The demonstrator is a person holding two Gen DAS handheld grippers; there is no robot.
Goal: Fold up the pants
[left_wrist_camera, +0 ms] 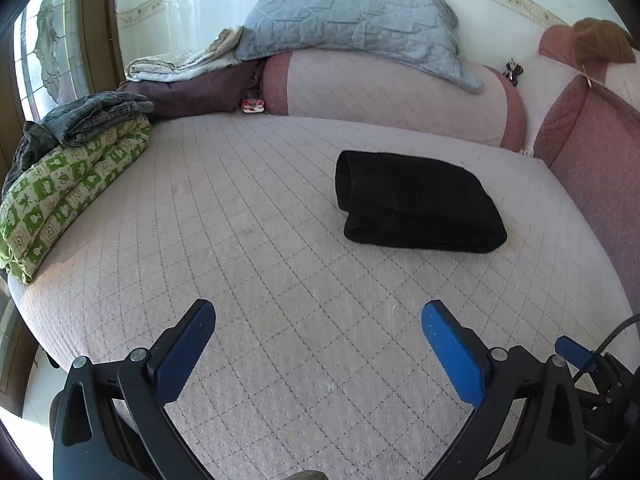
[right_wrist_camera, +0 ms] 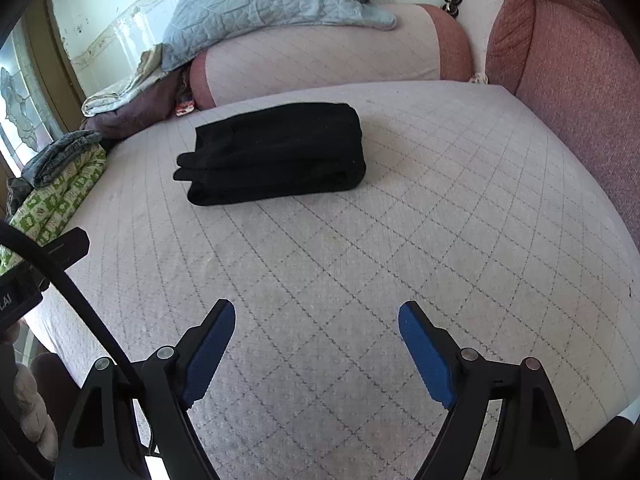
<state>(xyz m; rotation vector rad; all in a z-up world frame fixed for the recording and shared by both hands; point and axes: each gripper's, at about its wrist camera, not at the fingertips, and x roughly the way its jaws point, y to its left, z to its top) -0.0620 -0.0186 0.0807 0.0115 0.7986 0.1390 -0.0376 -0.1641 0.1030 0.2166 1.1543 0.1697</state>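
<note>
Left hand-held gripper (left_wrist_camera: 318,320): jaws spread wide, nothing between them, held above the near part of the bed (left_wrist_camera: 280,248) and clear of its cover. Right hand-held gripper (right_wrist_camera: 316,316): likewise wide open and empty, above the same quilted cover (right_wrist_camera: 400,220); its blue pads (right_wrist_camera: 424,356) touch nothing. The two tools sit side by side, each showing at the edge of the other's view. Pants (left_wrist_camera: 416,204): black, folded into a compact, roughly rectangular bundle of several layers, lying flat on the bed beyond both grippers and well apart from them; in the right wrist view the pants (right_wrist_camera: 276,152) show stacked folded edges on the left end and a rounded fold on the right end. Behind the pants, a pink bolster (left_wrist_camera: 392,96) runs along the far edge of the bed, with a grey-blue quilt (left_wrist_camera: 352,20) draped over it. Red cushions (left_wrist_camera: 592,152) line the right side. At the left edge lies a green patterned blanket (left_wrist_camera: 60,192), folded, with grey clothing (left_wrist_camera: 96,116) stacked on top. A window (left_wrist_camera: 48,48) stands behind that pile.
</note>
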